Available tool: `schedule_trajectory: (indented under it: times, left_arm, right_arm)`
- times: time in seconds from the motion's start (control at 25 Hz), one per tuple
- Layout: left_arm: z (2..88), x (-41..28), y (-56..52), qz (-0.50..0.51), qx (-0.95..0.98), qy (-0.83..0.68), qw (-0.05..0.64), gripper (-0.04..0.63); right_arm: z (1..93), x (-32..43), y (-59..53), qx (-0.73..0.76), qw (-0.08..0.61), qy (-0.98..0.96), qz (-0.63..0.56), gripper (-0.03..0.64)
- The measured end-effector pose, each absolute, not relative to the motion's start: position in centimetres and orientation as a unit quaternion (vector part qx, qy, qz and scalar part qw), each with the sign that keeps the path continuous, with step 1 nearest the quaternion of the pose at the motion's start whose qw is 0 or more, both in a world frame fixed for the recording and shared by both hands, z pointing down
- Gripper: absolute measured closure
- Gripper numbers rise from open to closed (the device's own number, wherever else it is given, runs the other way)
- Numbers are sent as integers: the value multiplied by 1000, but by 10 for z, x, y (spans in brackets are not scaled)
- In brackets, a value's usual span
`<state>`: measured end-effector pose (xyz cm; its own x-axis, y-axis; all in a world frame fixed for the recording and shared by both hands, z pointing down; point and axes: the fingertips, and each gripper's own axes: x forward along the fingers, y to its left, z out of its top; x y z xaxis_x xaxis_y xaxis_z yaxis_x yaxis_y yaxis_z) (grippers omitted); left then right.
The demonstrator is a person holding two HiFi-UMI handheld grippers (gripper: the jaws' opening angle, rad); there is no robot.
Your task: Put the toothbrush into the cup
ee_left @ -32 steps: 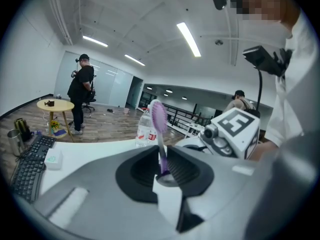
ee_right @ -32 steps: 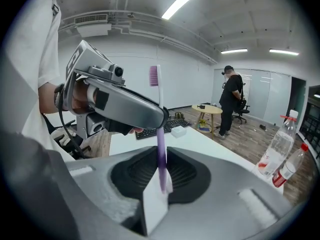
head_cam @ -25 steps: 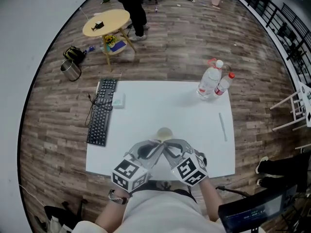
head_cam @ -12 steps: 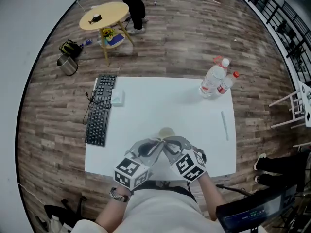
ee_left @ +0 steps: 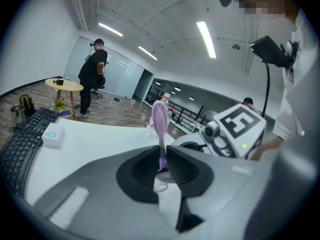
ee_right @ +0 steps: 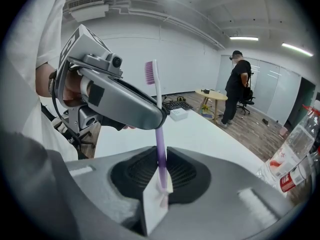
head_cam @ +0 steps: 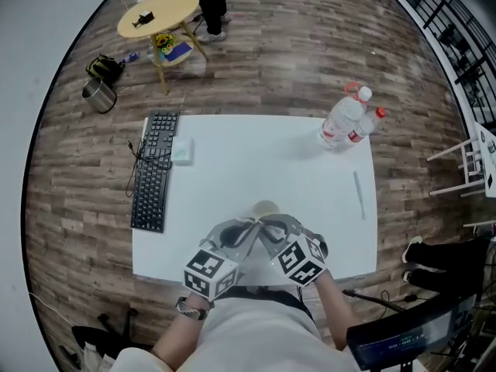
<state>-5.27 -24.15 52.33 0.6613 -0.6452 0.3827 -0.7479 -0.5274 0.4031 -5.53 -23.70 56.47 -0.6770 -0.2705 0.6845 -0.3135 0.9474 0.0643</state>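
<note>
Step in hand: the toothbrush [ee_left: 160, 120] is between pick-up and drop, gripped by both tools at once. Left gripper [ee_left: 162, 156]: jaws have just been closing and now press on the purple handle low down, with the bristle head standing up above them. Right gripper [ee_right: 160, 165]: jaws are likewise clamped on the purple handle, brush upright, bristles at the top. In the right gripper view the left tool's tip meets the handle higher up than the right one's grip. In the head view the two tools converge tip to tip over the near part of the white surface [head_cam: 232, 161], and the cup [head_cam: 265, 208] sits just beyond their tips, mouth up. The brush itself is mostly hidden there, so I cannot tell whether the handle's lower end is over the rim or short of it. Judgement: transport is nearly done and insertion is not yet done. The next move calls for centring the lower end over the cup mouth and lowering it handle first. The jaws should open only once the handle is inside, or the brush may tip out or knock the light cup.
</note>
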Motion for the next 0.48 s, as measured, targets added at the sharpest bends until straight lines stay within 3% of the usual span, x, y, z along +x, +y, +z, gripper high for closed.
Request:
schedule_trajectory:
  times: [0.48]
  left_arm:
    - [539, -57, -244, 108, 865, -399, 284, 545]
  right_arm:
    - [580, -61, -238, 151, 377, -912, 53, 560]
